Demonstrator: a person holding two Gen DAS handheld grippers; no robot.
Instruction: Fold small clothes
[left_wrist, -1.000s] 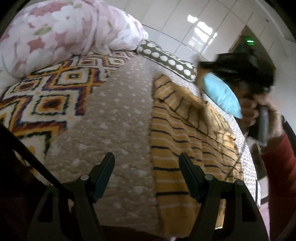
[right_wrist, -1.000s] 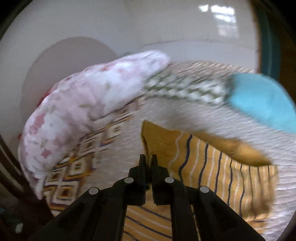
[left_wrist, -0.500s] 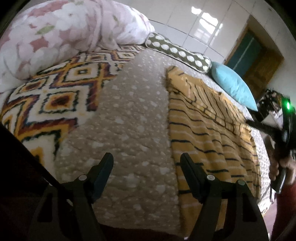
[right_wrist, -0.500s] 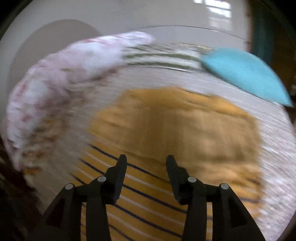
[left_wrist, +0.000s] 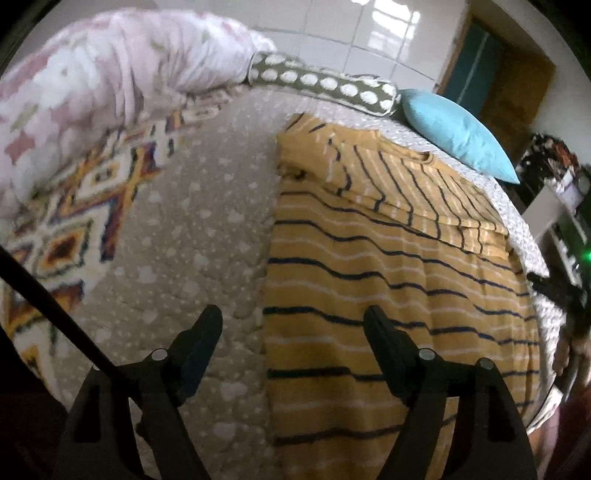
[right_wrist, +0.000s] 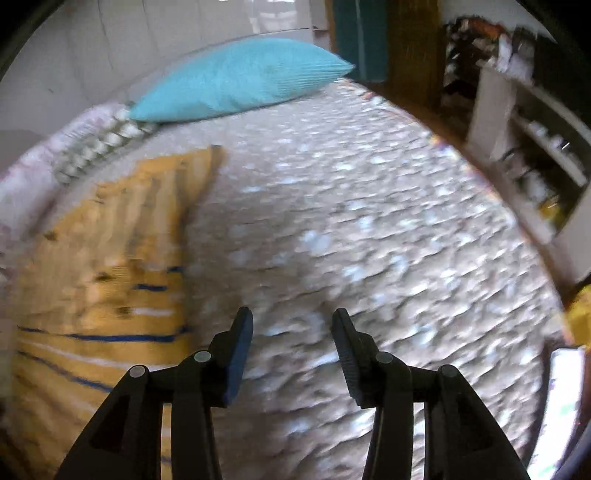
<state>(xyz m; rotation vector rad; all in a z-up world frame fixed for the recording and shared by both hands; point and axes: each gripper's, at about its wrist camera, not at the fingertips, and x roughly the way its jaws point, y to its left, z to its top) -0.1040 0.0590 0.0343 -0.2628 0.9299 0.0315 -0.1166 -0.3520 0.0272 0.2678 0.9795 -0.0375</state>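
A yellow garment with dark blue and white stripes (left_wrist: 388, 266) lies flat on the beige spotted bedspread (left_wrist: 192, 229), with one part folded over at its far end. My left gripper (left_wrist: 293, 325) is open and empty, hovering over the garment's left edge near its hem. My right gripper (right_wrist: 291, 332) is open and empty above bare bedspread (right_wrist: 369, 236), with the garment (right_wrist: 96, 280) to its left; that view is blurred. The right gripper's body shows at the right edge of the left wrist view (left_wrist: 561, 291).
A pink floral quilt (left_wrist: 92, 88) and a patterned blanket (left_wrist: 74, 221) lie at the left. A spotted bolster (left_wrist: 325, 83) and a blue pillow (left_wrist: 458, 136) sit at the head of the bed. Shelves (right_wrist: 535, 140) stand to the right of the bed.
My right gripper let go of the garment's folded part, opened, and swung right off the garment over bare bedspread. My left gripper stayed open and moved slightly towards the garment.
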